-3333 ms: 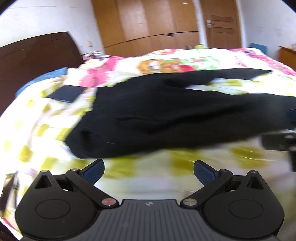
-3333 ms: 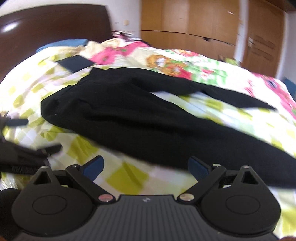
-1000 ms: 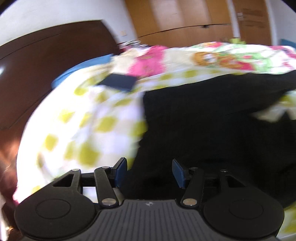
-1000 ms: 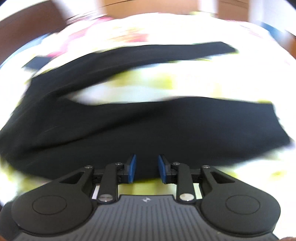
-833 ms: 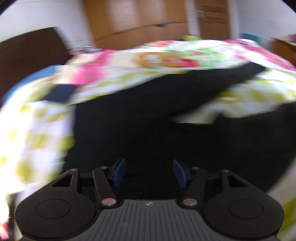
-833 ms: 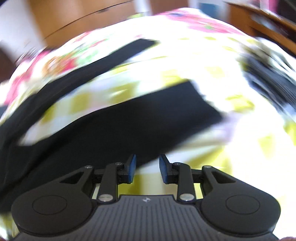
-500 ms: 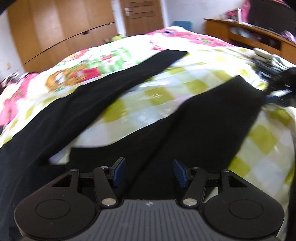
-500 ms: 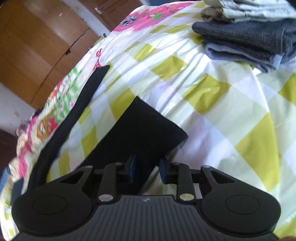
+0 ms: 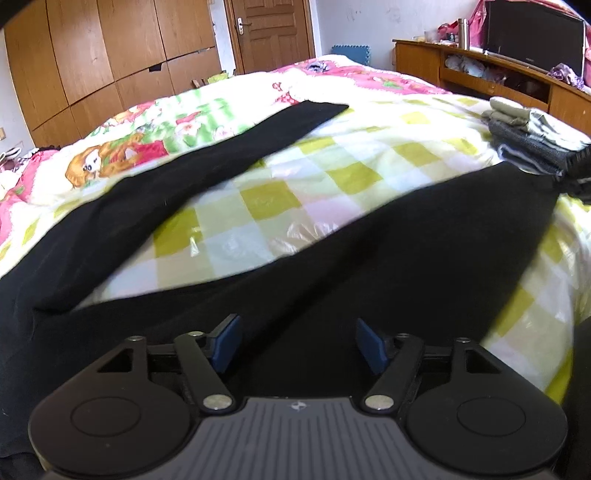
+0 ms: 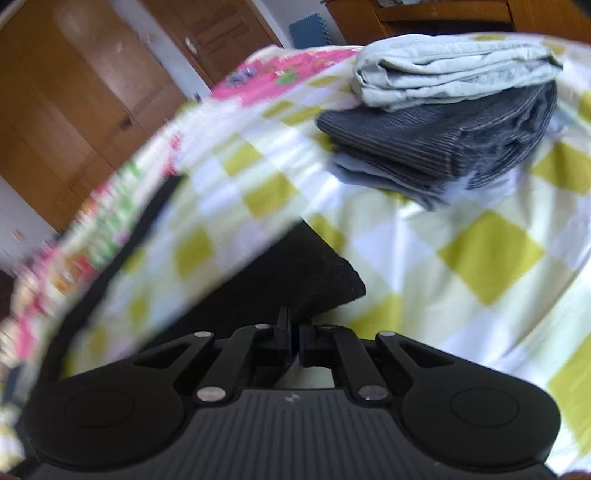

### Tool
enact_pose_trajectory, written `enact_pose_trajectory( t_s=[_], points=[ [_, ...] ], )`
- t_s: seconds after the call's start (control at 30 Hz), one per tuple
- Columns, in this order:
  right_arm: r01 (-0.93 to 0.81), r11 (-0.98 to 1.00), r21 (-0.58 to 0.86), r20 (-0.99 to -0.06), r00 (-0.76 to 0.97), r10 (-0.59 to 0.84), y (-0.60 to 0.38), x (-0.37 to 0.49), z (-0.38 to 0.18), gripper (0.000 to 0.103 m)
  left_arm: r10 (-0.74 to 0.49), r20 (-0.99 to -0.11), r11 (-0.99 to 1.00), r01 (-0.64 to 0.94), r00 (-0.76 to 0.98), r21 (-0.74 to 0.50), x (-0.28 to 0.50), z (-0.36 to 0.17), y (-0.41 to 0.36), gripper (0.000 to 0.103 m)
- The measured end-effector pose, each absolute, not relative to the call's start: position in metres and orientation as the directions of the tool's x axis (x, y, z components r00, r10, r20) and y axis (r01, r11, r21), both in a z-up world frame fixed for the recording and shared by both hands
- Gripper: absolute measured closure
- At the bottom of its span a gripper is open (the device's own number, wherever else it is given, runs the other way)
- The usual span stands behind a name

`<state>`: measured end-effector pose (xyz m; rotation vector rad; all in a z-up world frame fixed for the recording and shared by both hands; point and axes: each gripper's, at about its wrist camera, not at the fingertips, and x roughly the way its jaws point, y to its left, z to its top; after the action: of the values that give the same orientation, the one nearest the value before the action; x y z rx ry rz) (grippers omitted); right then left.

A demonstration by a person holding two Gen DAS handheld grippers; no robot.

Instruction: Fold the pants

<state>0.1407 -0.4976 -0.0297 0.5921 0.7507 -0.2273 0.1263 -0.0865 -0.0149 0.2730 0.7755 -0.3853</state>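
The black pants [image 9: 388, 258] lay spread across the bed [image 9: 369, 155], on a bedspread checked in yellow-green and white with pink flowered patches further back. Their two legs ran apart in a V: the far leg stretched toward the wooden wardrobe [image 9: 110, 55] and the door [image 9: 273, 33], while the near leg ran to the right, its hem close to a stack of folded clothes [image 9: 535, 140].

The left gripper [image 9: 297, 345] pointed down over the near leg, in its upper part. Its blue fingers [image 9: 227, 343] stood well apart and were opening, with black cloth below and between them but neither pad pressing on it.

In the right wrist view, the right gripper [image 10: 294, 341] sat at the hem corner of the near leg [image 10: 295, 273]. Its fingers had come together, with the edge of the black cloth running in between them, so they appeared pinched on the hem. Just beyond, the stack showed a pale grey-green folded piece [image 10: 454, 70] on top of a dark grey ribbed one [image 10: 443, 144].
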Motion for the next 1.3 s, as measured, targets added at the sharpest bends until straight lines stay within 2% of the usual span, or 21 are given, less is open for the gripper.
enact_pose_trajectory(
  t_s=[0.07,0.13,0.33,0.4,0.5,0.6,0.7,0.73,0.77,0.83,0.9,0.93,0.97,1.0,1.03,1.13,1.23,1.27,1.3],
  points=[
    [0.390,0.854,0.344,-0.724,0.690,-0.024,-0.489,0.145,-0.032,0.097,-0.210,-0.736,0.901,0.419,0.644,0.110,0.131,-0.024,-0.085,0.022],
    [0.386,0.871,0.304,-0.718,0.693,-0.056,-0.482,0.141,-0.021,0.090,-0.198,-0.735,0.907,0.405,0.649,0.114,0.133,-0.022,-0.077,0.022],
    [0.343,0.931,0.123,-0.655,0.733,-0.184,-0.455,0.110,0.026,0.087,-0.180,-0.681,0.929,0.350,0.710,0.120,0.130,0.001,-0.030,0.018],
    [0.227,0.968,0.107,-0.644,0.758,-0.106,-0.428,0.116,0.038,0.087,-0.154,-0.664,0.930,0.335,0.732,0.153,0.133,0.006,-0.014,0.018],
    [-0.011,0.991,0.132,-0.649,0.755,0.095,-0.374,0.141,0.047,0.087,-0.125,-0.648,0.934,0.310,0.751,0.179,0.146,0.010,0.010,0.018],
    [-0.274,0.951,0.140,-0.659,0.692,0.296,-0.304,0.177,0.043,0.083,-0.097,-0.651,0.921,0.315,0.753,0.228,0.160,0.005,0.031,0.018],
    [-0.494,0.864,0.103,-0.685,0.594,0.421,-0.231,0.210,0.033,0.081,-0.052,-0.656,0.914,0.301,0.753,0.273,0.169,-0.003,0.052,0.018],
    [-0.559,0.825,0.084,-0.689,0.566,0.453,-0.210,0.219,0.029,0.076,-0.039,-0.659,0.918,0.288,0.751,0.274,0.172,-0.005,0.062,0.018],
    [-0.614,0.787,0.061,-0.698,0.537,0.473,-0.190,0.229,0.022,0.068,-0.029,-0.662,0.922,0.275,0.749,0.271,0.174,-0.007,0.071,0.018],
    [-0.698,0.715,0.044,-0.741,0.457,0.492,-0.156,0.245,0.004,0.061,-0.014,-0.669,0.931,0.254,0.743,0.262,0.180,-0.014,0.088,0.018],
    [-0.745,0.666,0.040,-0.771,0.401,0.494,-0.129,0.254,-0.013,0.062,-0.007,-0.679,0.938,0.241,0.734,0.251,0.187,-0.022,0.101,0.018],
    [-0.756,0.654,0.026,-0.784,0.390,0.483,-0.119,0.256,-0.019,0.070,-0.007,-0.684,0.940,0.238,0.729,0.244,0.191,-0.026,0.107,0.018],
    [-0.758,0.652,-0.003,-0.793,0.399,0.460,-0.111,0.260,-0.025,0.088,-0.003,-0.686,0.942,0.233,0.727,0.243,0.195,-0.030,0.111,0.018],
    [-0.745,0.665,-0.050,-0.799,0.429,0.421,-0.107,0.265,-0.031,0.091,0.000,-0.688,0.942,0.231,0.726,0.244,0.199,-0.033,0.115,0.018],
    [-0.738,0.673,-0.048,-0.803,0.430,0.414,-0.104,0.272,-0.034,0.103,0.000,-0.687,0.941,0.232,0.726,0.245,0.204,-0.037,0.118,0.017],
    [-0.651,0.754,-0.089,-0.794,0.503,0.341,-0.100,0.298,-0.033,0.103,0.013,-0.673,0.946,0.208,0.739,0.247,0.217,-0.043,0.126,0.006],
    [-0.612,0.790,-0.038,-0.786,0.506,0.354,-0.108,0.313,-0.021,0.103,0.000,-0.668,0.961,0.186,0.744,0.207,0.220,-0.038,0.134,0.006],
    [-0.628,0.778,-0.016,-0.786,0.488,0.378,-0.110,0.312,-0.015,0.095,0.007,-0.660,0.960,0.181,0.751,0.216,0.217,-0.034,0.135,0.006],
    [-0.662,0.749,0.015,-0.789,0.452,0.415,-0.111,0.307,-0.008,0.094,0.007,-0.652,0.960,0.177,0.759,0.216,0.213,-0.029,0.138,0.006]
  ],
)
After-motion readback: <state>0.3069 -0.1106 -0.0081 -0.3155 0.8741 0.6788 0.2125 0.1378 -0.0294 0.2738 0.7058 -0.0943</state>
